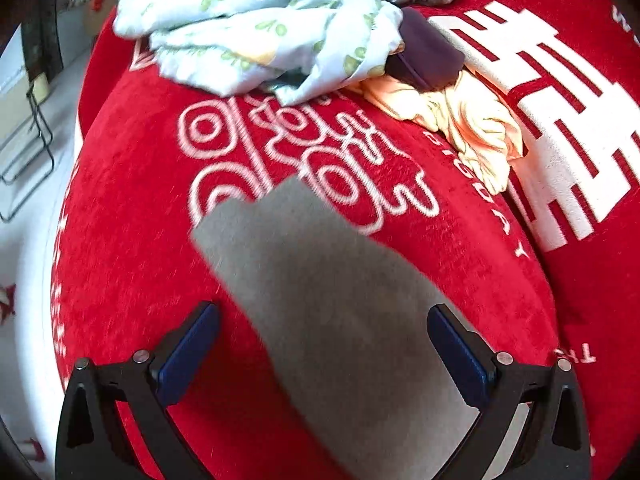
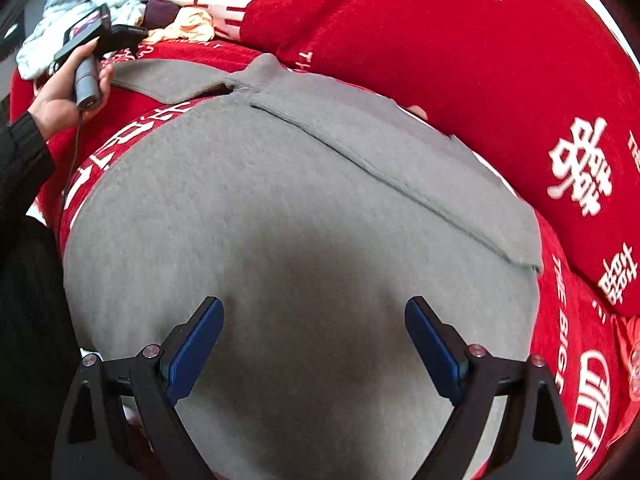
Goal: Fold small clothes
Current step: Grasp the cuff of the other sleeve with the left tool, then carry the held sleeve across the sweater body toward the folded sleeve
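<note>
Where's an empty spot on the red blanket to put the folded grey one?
Bare red blanket lies left of the grey garment, below the pale printed clothes. Another bare stretch lies beyond the garment's far edge in the right wrist view. It is crowded near the yellow cloth and dark purple item.

A red bedspread (image 1: 132, 208) with white lettering covers the bed. Beside it lies pale floor (image 1: 24, 248). Daylight falls brightly across the cover.
</note>
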`<act>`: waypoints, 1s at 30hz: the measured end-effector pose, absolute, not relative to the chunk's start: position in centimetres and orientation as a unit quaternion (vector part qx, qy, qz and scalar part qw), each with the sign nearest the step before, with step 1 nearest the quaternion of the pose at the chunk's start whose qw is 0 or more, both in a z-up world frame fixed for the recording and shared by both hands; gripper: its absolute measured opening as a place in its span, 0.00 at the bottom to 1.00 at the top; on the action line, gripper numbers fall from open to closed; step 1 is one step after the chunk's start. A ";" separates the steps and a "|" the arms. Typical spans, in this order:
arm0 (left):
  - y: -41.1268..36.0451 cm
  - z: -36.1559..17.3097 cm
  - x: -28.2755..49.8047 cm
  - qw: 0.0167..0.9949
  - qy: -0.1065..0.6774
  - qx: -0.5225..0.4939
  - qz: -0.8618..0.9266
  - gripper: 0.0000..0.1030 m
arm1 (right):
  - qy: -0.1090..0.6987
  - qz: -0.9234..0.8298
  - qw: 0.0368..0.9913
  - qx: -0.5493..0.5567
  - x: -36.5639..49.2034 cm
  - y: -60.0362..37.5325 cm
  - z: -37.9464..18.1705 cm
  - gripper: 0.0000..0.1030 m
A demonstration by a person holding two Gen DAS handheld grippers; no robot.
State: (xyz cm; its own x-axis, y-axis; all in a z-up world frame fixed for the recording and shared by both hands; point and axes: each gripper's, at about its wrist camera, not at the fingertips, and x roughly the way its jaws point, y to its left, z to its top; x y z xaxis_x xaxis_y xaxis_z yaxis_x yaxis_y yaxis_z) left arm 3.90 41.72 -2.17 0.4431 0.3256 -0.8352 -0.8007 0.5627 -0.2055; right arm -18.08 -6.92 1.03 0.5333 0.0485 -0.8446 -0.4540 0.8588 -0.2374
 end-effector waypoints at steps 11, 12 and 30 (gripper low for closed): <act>46.4 -2.1 2.6 0.795 0.360 -0.417 0.254 0.13 | 0.405 0.165 0.870 -0.227 -8.3 0.7 2.7 0.90; 46.4 -2.0 2.5 0.795 0.358 -0.419 0.252 0.13 | 0.408 0.166 0.871 -0.216 -6.4 1.5 2.8 0.90; 46.5 1.1 -0.2 0.820 0.313 -0.376 0.298 0.13 | 0.504 0.246 0.813 -0.158 5.0 17.3 -4.5 0.90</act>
State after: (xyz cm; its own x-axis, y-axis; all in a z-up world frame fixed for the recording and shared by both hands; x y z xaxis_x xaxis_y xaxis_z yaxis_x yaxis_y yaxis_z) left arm -0.18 46.55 1.13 0.6272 0.2530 -0.7366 -0.7236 0.5392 -0.4309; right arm 5.01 17.32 -4.52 0.3711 0.2404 -0.8969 -0.5590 0.8291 -0.0090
